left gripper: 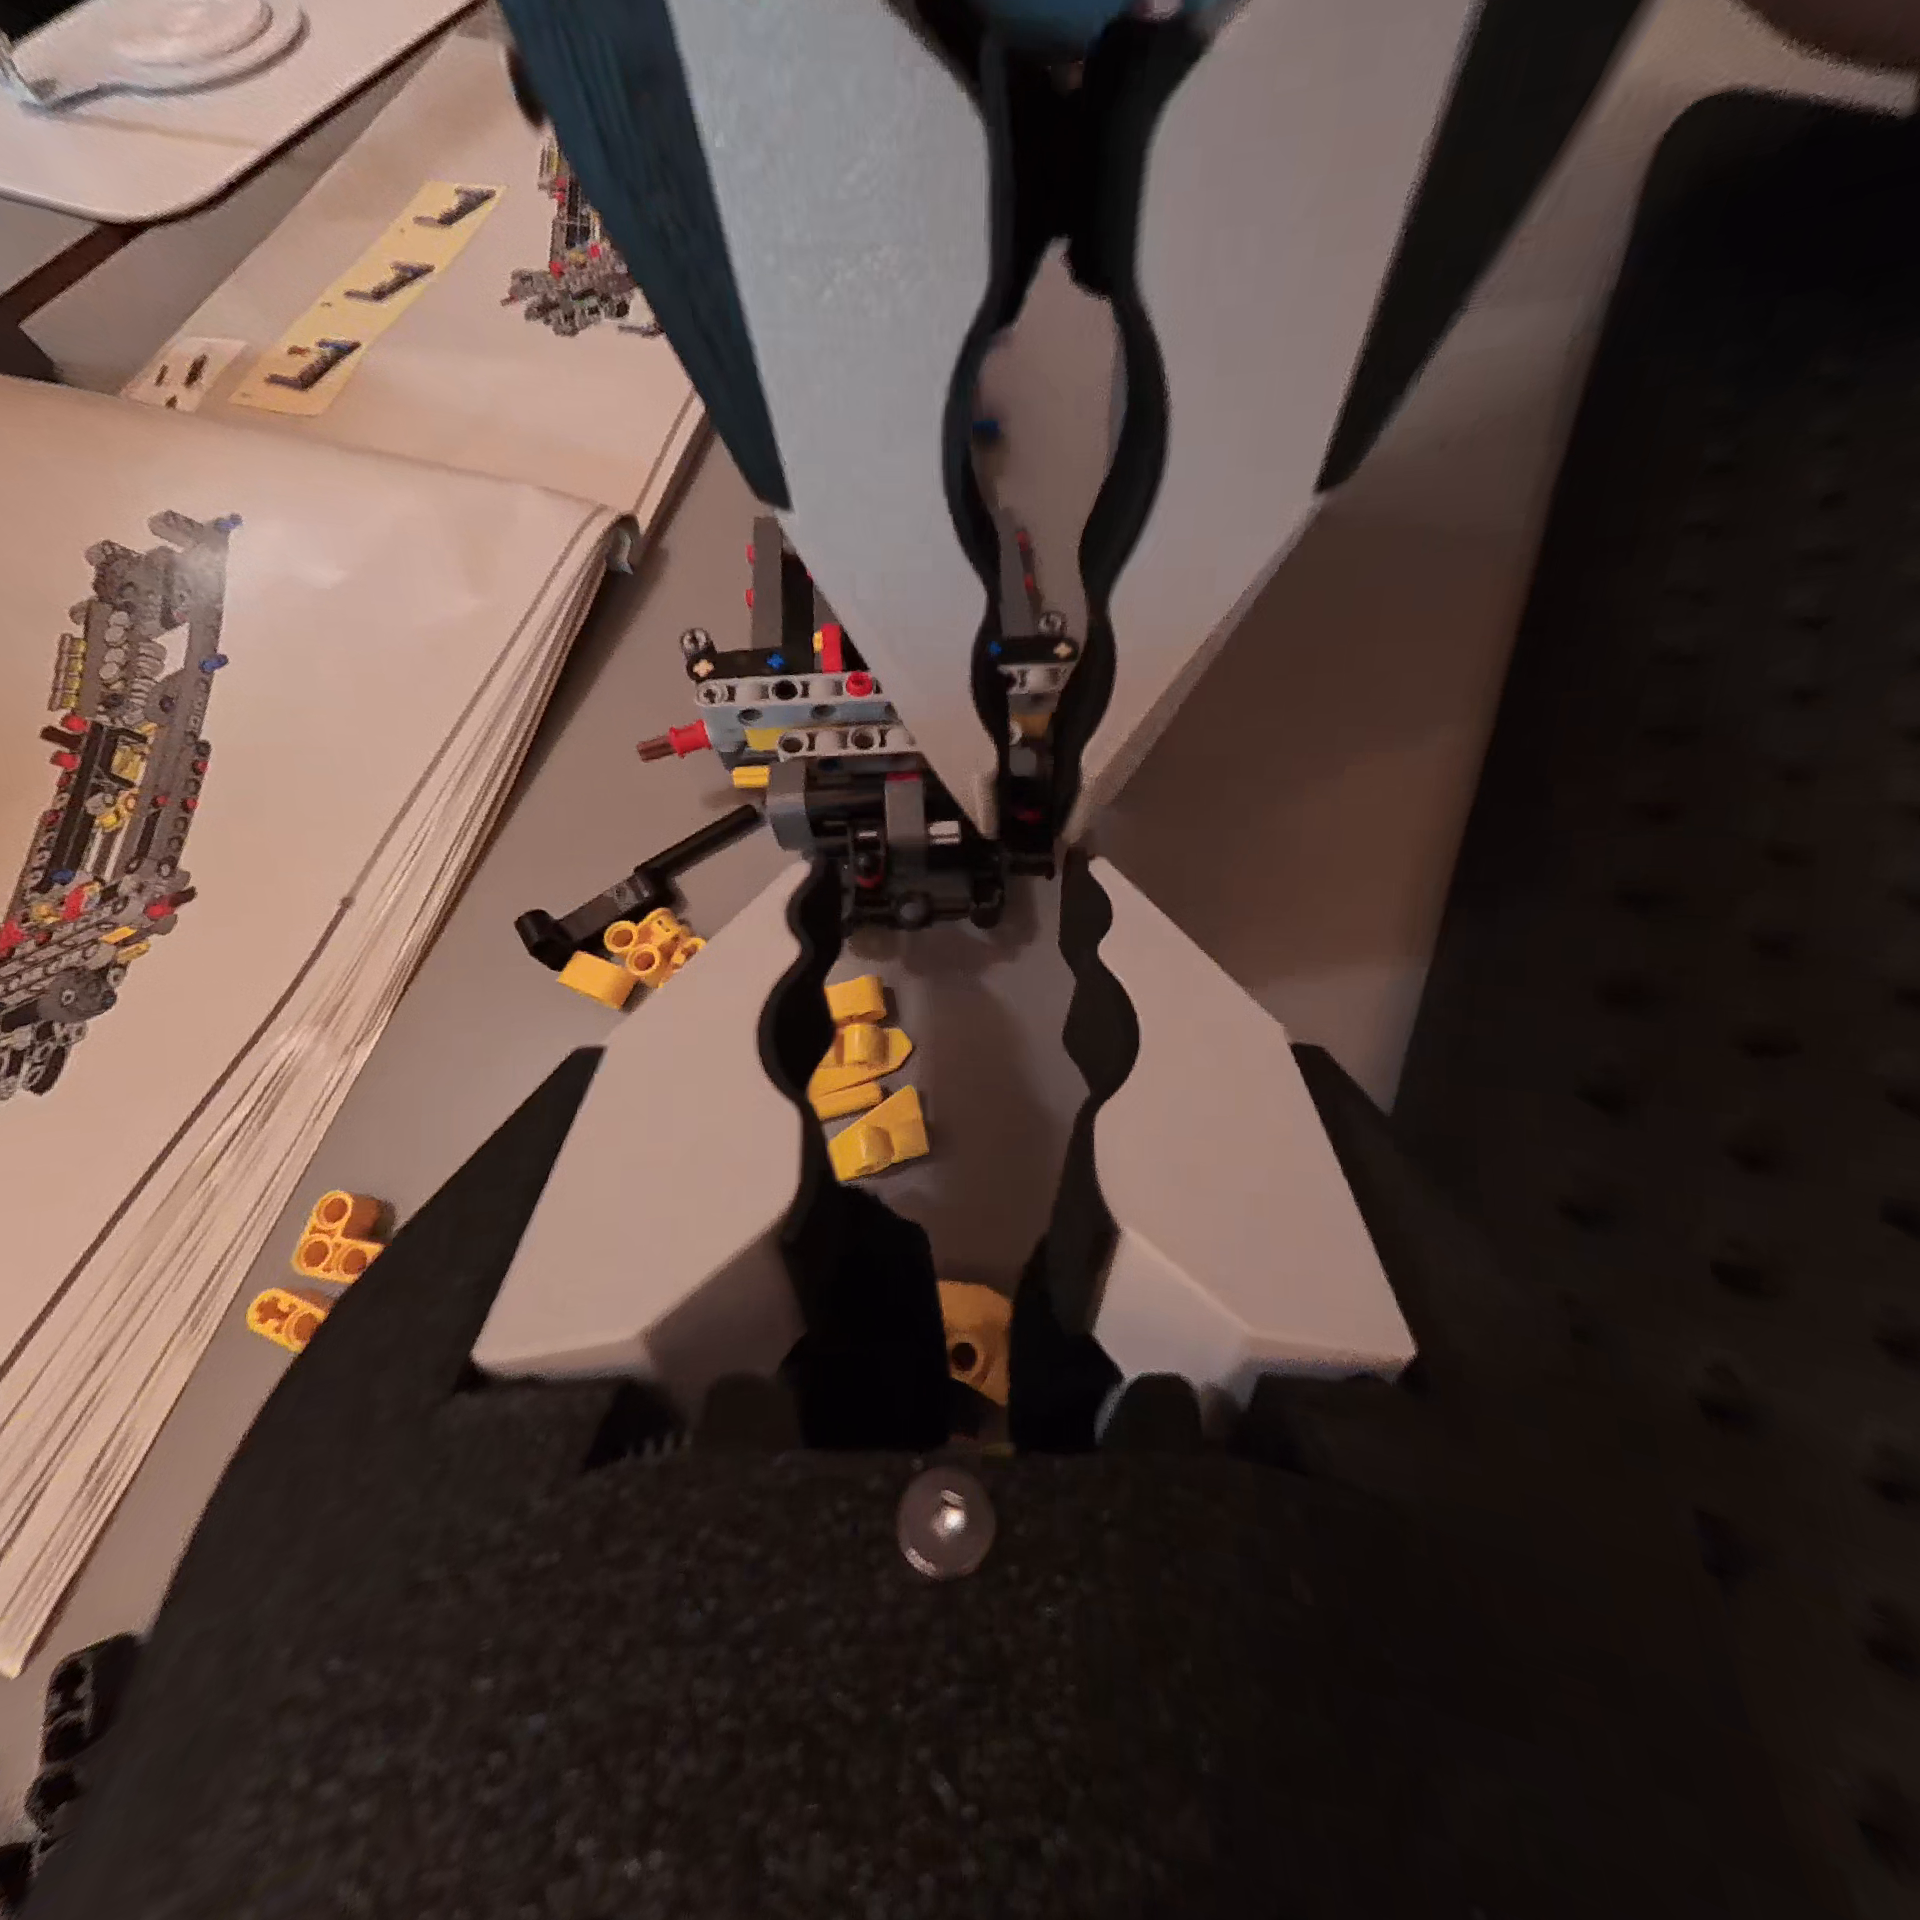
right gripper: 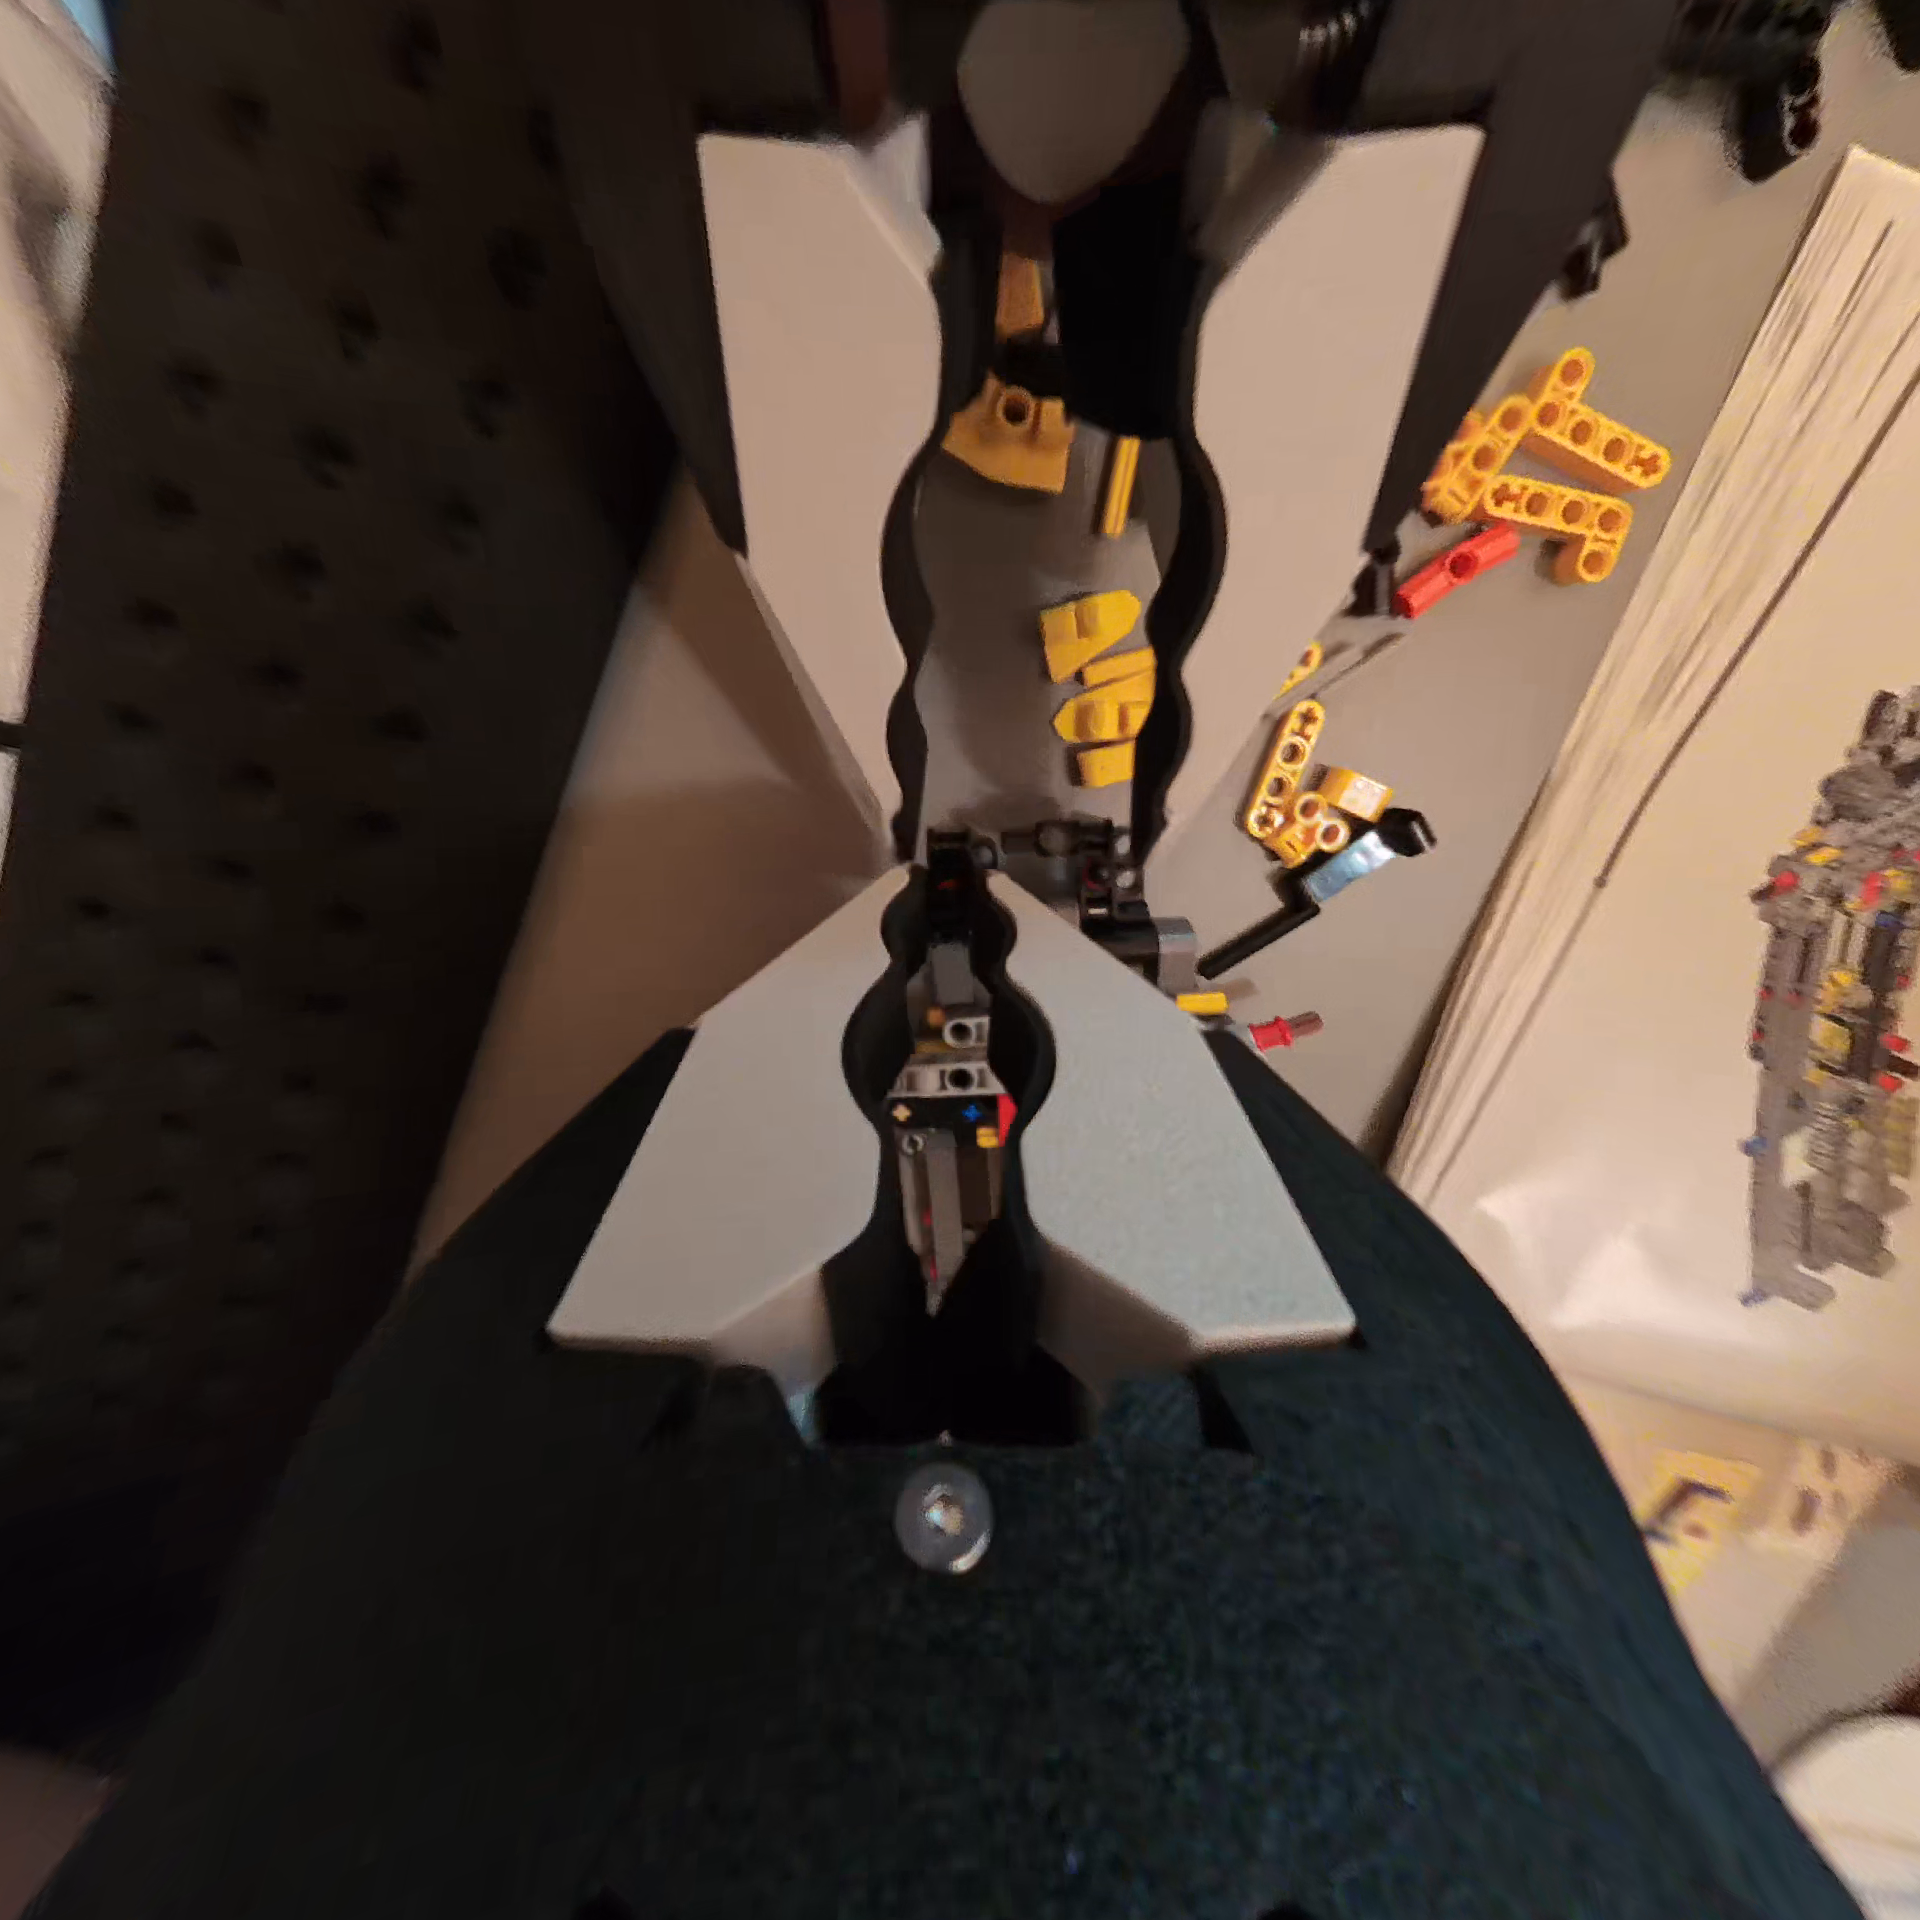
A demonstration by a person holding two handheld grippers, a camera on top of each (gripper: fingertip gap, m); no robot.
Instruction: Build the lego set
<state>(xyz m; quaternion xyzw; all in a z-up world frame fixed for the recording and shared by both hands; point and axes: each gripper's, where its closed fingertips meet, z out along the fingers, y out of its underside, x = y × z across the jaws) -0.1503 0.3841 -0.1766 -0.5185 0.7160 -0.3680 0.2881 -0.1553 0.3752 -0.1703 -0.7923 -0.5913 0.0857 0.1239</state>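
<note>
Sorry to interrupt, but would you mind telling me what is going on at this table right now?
A person is building a Lego Technic model with two hand-held tools that face each other. The right tool is shut on the partly built grey and black assembly; the left tool meets it tip to tip, though its grip is unclear. Loose yellow pieces lie on the table beside the open instruction booklet.

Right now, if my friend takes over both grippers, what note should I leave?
Left gripper: shut on the near end of the model.
Right gripper: shut on the model from the opposite side, tip to tip with the left.
Model: part built, held by both.
Yellow pieces: loose on the table, beside the open booklet.
Left: fit the loose pieces.
</note>
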